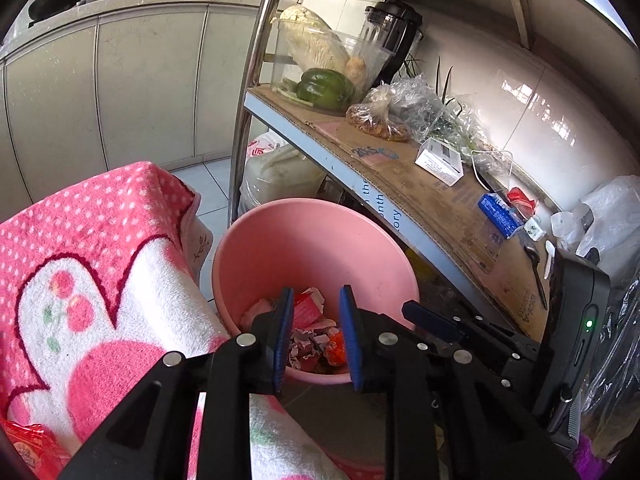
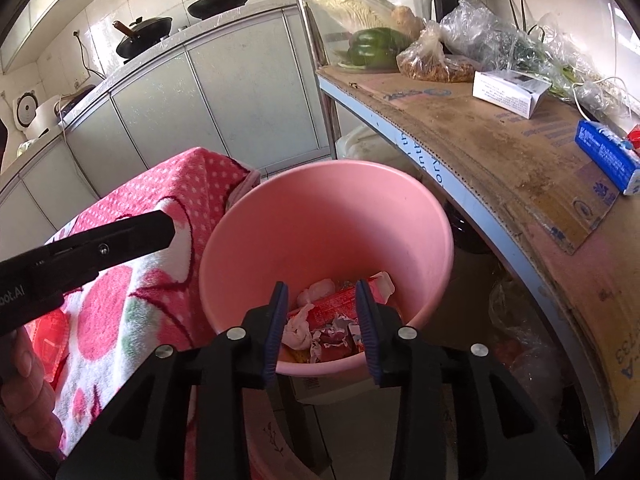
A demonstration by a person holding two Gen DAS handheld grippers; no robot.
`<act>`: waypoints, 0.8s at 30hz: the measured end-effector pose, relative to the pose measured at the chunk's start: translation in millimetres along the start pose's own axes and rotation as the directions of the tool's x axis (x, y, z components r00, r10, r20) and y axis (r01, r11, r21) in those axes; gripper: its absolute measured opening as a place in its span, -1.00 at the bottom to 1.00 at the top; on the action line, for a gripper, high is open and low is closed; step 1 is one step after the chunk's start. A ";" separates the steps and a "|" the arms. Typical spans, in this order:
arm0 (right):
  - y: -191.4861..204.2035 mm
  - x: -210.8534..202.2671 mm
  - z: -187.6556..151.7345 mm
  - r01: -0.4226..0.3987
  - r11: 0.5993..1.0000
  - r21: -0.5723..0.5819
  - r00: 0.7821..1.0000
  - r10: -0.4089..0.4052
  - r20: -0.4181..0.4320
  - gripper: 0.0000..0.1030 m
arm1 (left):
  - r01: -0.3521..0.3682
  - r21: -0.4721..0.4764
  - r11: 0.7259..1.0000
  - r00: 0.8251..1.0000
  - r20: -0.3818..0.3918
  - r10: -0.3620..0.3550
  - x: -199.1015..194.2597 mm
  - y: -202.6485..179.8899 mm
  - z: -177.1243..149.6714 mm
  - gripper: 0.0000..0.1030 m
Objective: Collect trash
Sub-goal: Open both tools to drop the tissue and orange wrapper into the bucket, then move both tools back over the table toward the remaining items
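Left tongs (image 1: 316, 336) fill the bottom of the left wrist view, blue pads apart with nothing between them, poised above the near rim of the pink bucket (image 1: 280, 240). Trash (image 1: 316, 336) lies at the bucket's bottom: crumpled red and white wrappers, partly hidden by the pads, so single pieces are hard to tell apart. A pink towel (image 1: 100, 280) covers something just left of the bucket; what it drapes is hidden. At the right, the right tongs (image 1: 432, 320) enter side-on, their tips only partly seen. A shelf (image 1: 440, 208) lined with cardboard runs behind, carrying a green pepper (image 1: 326, 88) and bags.

From the right wrist view, the right tongs (image 2: 322, 328) are likewise spread and empty over the bucket (image 2: 320, 208), with the trash (image 2: 332, 320) showing between the pads. One black arm of the left tongs (image 2: 120, 236) crosses the towel (image 2: 132, 300) at the left; its tips are cut off. A hand (image 2: 28, 392) at the lower left edge is mostly out of frame. A blue packet (image 2: 606, 160) lies on the shelf (image 2: 500, 152).
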State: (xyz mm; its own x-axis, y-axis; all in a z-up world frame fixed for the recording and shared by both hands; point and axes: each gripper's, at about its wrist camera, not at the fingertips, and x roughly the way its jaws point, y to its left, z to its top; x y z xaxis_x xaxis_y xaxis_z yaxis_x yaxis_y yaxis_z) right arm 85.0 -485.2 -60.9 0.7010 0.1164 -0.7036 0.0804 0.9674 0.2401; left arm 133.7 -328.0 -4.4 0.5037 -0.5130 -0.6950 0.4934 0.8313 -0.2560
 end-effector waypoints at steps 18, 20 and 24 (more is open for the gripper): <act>55.9 -69.8 -8.3 -0.107 0.993 -0.059 0.992 0.110 0.056 -0.19 | -0.038 0.004 0.999 0.998 0.043 0.038 -84.6 5.3 -22.1 -0.57; 64.5 -75.1 -10.9 -0.114 0.991 -0.074 0.991 0.118 0.056 -0.19 | -0.045 0.005 0.999 0.998 0.046 0.045 -93.3 7.9 -25.8 -0.57; 76.8 -85.0 -16.8 -0.129 0.988 -0.084 0.989 0.135 0.063 -0.19 | -0.051 -0.001 0.999 0.997 0.060 0.051 -114.1 16.7 -33.8 -0.57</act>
State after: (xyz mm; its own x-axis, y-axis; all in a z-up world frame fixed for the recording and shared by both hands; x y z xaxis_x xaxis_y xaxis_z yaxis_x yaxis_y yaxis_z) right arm 19.7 -417.0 6.2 0.7485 0.2313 -0.6215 -0.0706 0.9597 0.2721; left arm 60.5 -248.3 47.9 0.5697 -0.4823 -0.6654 0.4668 0.8563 -0.2211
